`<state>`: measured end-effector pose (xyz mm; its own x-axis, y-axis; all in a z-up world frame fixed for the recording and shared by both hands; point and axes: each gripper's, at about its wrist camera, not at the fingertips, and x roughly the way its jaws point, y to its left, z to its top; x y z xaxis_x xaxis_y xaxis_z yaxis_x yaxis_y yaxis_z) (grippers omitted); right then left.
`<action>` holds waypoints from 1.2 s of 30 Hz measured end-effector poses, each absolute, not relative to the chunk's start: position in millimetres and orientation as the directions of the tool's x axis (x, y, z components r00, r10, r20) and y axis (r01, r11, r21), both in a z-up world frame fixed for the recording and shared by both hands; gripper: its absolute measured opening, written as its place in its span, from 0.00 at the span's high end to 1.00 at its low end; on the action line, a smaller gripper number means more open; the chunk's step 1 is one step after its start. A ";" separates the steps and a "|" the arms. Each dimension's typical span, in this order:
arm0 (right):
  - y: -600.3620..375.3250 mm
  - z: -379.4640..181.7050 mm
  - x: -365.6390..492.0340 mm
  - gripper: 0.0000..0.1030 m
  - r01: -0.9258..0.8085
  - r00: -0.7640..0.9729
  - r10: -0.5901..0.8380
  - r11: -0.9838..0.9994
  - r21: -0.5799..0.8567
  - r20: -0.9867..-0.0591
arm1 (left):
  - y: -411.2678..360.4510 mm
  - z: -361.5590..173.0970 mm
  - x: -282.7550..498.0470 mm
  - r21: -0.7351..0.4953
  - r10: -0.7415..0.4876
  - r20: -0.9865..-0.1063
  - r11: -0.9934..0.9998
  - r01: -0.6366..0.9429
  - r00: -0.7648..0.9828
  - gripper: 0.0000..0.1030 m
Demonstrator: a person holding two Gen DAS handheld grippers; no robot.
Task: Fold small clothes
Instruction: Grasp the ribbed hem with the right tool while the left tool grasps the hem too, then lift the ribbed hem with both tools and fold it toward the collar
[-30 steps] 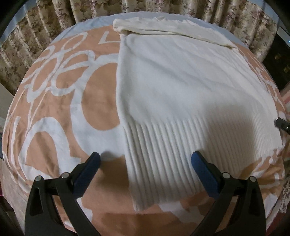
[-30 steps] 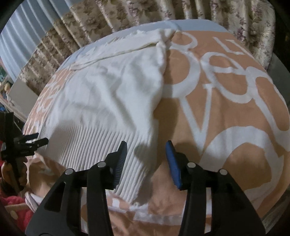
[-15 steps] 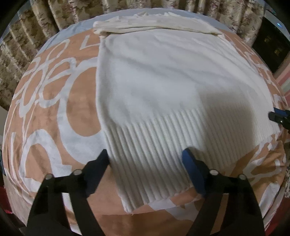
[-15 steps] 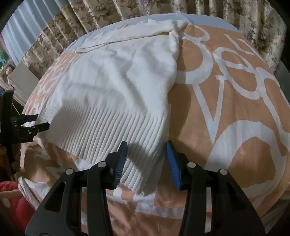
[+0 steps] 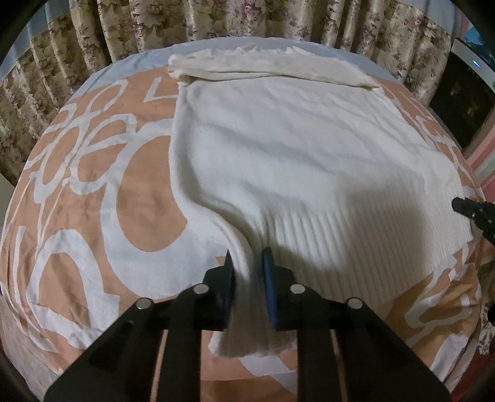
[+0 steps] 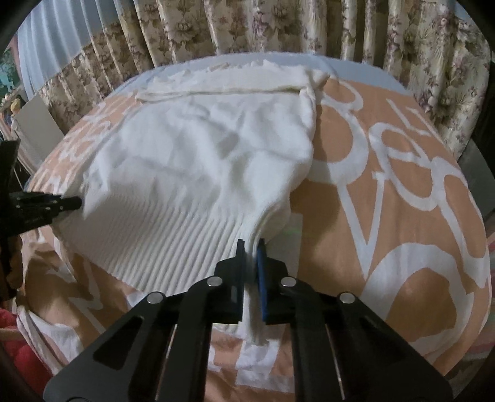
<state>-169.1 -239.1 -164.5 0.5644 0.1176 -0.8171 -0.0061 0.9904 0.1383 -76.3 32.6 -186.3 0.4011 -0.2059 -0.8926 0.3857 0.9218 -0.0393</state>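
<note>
A white knit sweater [image 5: 294, 148] lies spread on an orange-and-white patterned bedspread [image 5: 148, 201], ribbed hem toward me, sleeves folded across the far end. My left gripper [image 5: 247, 263] is shut on the hem's left corner. My right gripper [image 6: 251, 250] is shut on the hem's right corner; the sweater [image 6: 201, 160] bunches at both pinches. Each gripper shows at the edge of the other's view: the right one in the left wrist view [image 5: 470, 210], the left one in the right wrist view [image 6: 49, 204].
Floral curtains [image 5: 216, 21] hang behind the bed. A dark cabinet [image 5: 458, 99] stands at the right in the left wrist view. White furniture [image 6: 34, 130] and red cloth [image 6: 18, 340] sit at the left in the right wrist view.
Both grippers moved forward onto the hem and closed on its corners. The fabric now puckers toward each pinch.
</note>
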 end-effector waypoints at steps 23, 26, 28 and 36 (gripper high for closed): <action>-238.9 -132.2 -140.0 0.93 0.027 0.681 0.074 0.992 0.126 -0.728 | 35.4 -152.1 -36.9 -0.056 -0.251 -0.814 0.931 0.361 0.523 0.86; -241.2 -127.6 -131.2 0.93 0.024 0.692 0.073 0.992 0.125 -0.718 | 36.4 -142.9 -25.5 -0.040 -0.243 -0.796 0.935 0.352 0.555 0.86; -241.3 -123.3 -122.7 0.93 0.018 0.700 0.072 0.993 0.118 -0.711 | 37.6 -137.5 -17.4 -0.041 -0.246 -0.786 0.936 0.350 0.566 0.86; -244.1 -115.2 -87.9 0.93 0.010 0.717 0.065 0.995 0.104 -0.694 | 29.1 -130.4 9.9 -0.008 -0.239 -0.765 0.932 0.362 0.598 0.86</action>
